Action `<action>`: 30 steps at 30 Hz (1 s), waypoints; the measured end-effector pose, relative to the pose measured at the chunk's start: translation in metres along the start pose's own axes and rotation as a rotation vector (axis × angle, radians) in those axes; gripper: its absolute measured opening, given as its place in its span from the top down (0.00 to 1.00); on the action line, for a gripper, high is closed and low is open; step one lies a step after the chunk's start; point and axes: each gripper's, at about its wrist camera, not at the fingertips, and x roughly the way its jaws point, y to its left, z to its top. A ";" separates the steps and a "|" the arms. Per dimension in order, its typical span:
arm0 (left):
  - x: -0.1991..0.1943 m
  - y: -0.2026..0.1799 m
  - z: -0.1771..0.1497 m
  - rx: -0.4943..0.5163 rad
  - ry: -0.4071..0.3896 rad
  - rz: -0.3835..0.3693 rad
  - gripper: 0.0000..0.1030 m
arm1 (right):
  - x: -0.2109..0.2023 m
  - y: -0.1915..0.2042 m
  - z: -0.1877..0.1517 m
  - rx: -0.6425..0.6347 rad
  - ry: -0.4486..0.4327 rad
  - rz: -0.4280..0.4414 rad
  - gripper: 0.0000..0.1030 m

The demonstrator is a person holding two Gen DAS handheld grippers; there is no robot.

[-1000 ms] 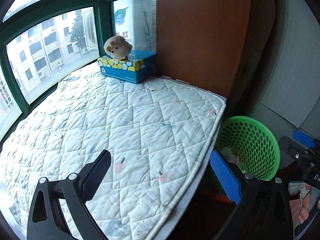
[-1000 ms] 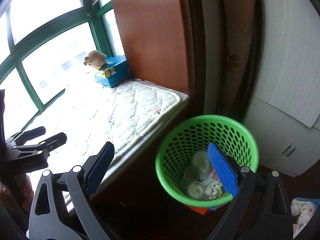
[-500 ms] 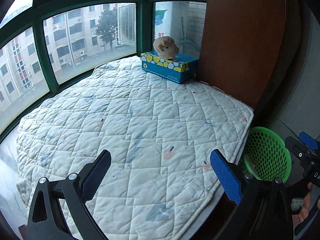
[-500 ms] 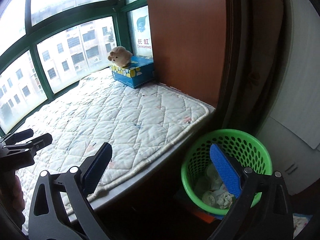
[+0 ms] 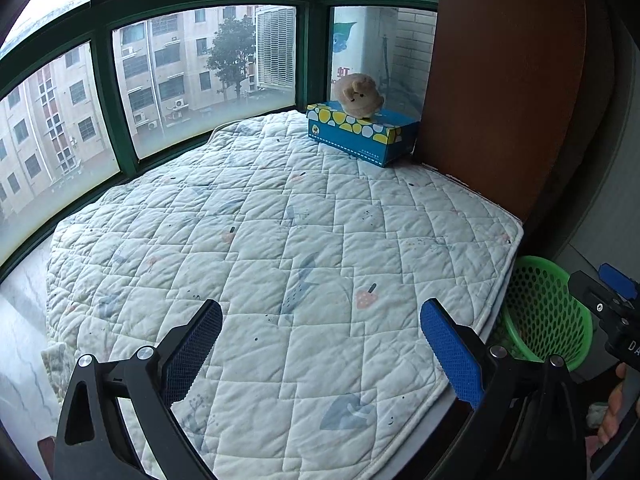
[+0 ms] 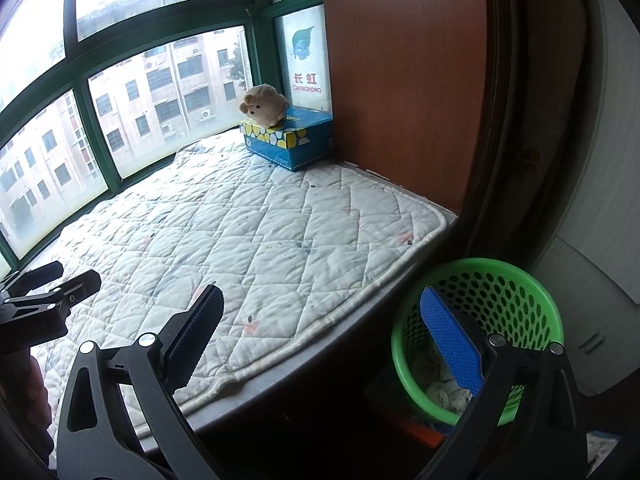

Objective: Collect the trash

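Apparently the trash, crumpled white paper lying at the bottom of the green basket beside the quilted pad's right corner, was light and soft, best pinched by a fold, while the left gripper and right gripper stood spread and empty.

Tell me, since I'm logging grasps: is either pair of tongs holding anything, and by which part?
Nothing is held. The left tongs and right tongs both stand open and bare, above the white quilted mat.
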 end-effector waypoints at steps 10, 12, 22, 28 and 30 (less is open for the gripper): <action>-0.005 0.000 0.000 -0.008 -0.019 0.007 0.07 | -0.006 -0.001 0.001 0.011 -0.024 0.001 0.05; -0.006 0.000 0.000 -0.011 -0.023 0.010 0.07 | -0.007 -0.002 0.000 0.014 -0.026 0.005 0.05; -0.007 0.005 -0.003 -0.032 -0.023 0.021 0.07 | -0.006 0.002 -0.002 0.011 -0.026 0.015 0.05; -0.008 0.007 -0.003 -0.043 -0.029 0.026 0.07 | -0.004 0.003 -0.003 0.010 -0.023 0.019 0.05; -0.008 0.007 -0.003 -0.047 -0.030 0.024 0.07 | -0.005 0.003 -0.003 0.010 -0.023 0.019 0.05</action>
